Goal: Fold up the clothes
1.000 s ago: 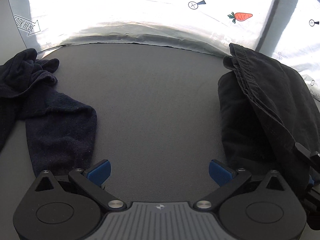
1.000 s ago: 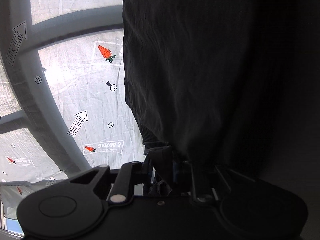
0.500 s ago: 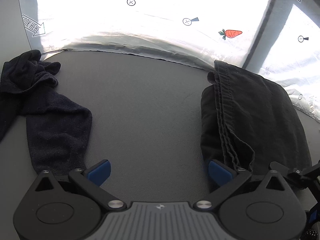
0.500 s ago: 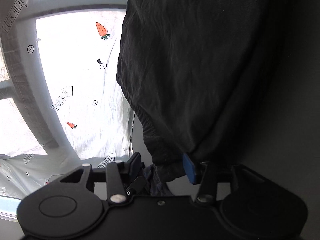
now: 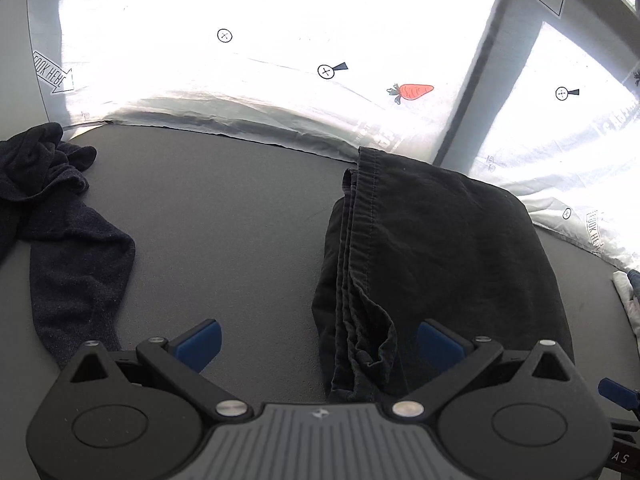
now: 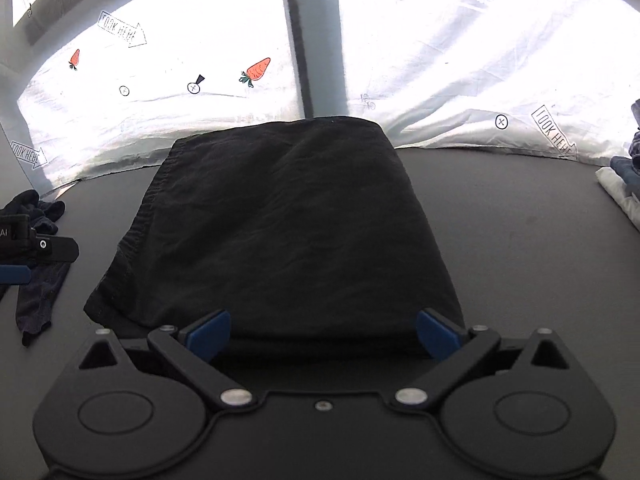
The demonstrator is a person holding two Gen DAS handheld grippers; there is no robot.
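Right gripper (image 6: 322, 334) has just opened wide, releasing the black garment (image 6: 280, 220); it lies folded on the surface (image 6: 520, 248). Left gripper (image 5: 318, 340) open, empty; crumpled garment (image 5: 60, 240) at nine o'clock unfolded.

White printed sheet (image 5: 280, 92) behind the table: arrow labels reading "LOOK HERE", at 9 o'clock and 1 o'clock in the left wrist view, at 10, 9 and 3 o'clock in the right wrist view. Also on it: orange carrot icons and circled-x marks. Larger grey lettering at 1 o'clock in the right view, not legible. Letters "AS" on the right gripper (image 5: 620, 458) body at 4 o'clock; "AI" on the left gripper (image 6: 16, 234) body at 9 o'clock.
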